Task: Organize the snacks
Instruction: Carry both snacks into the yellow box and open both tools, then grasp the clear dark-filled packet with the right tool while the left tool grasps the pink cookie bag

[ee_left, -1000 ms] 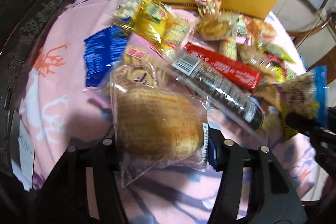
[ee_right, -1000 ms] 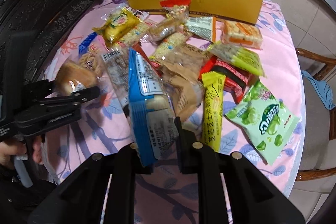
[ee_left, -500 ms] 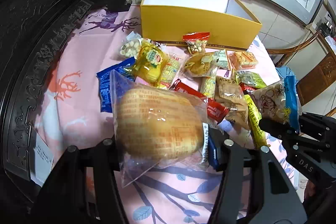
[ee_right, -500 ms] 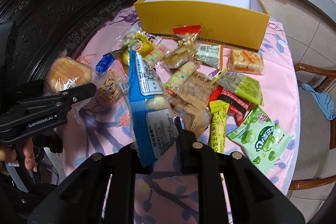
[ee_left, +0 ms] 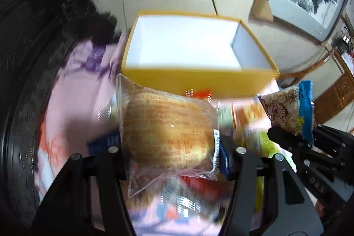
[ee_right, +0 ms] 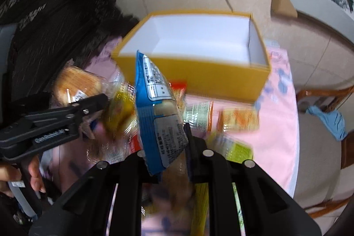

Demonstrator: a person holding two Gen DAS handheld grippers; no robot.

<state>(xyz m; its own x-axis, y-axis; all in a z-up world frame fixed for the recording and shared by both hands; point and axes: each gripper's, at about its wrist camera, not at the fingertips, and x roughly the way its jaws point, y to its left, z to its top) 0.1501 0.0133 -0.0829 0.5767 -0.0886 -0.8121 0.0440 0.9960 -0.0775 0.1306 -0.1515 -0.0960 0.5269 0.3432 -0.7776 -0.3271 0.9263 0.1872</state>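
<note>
We note the left gripper (ee_left: pixel 172 156) clamped about halfway on a clear-wrapped bun (ee_left: pixel 168 132), its fingers (ee_left: pixel 225 158) pressing the bun's sides; the bun is held off the pink tablecloth (ee_left: pixel 73 98). The right gripper (ee_right: pixel 170 147) is nearly closed, pinching a blue-edged snack packet (ee_right: pixel 157 112) by its lower end, so the packet stands upright.

From the left wrist, the open yellow box (ee_left: pixel 192 81) lies at 12 o'clock from the bun, its white inside bare. The right gripper with its packet shows at 3 o'clock.

From the right wrist, the box sits at 12 to 1 o'clock beyond the packet. The left gripper and bun show at 9 o'clock, a hand (ee_right: pixel 33 174) below. Loose snacks (ee_right: pixel 239 121) are blurred on the cloth between packet and box.
</note>
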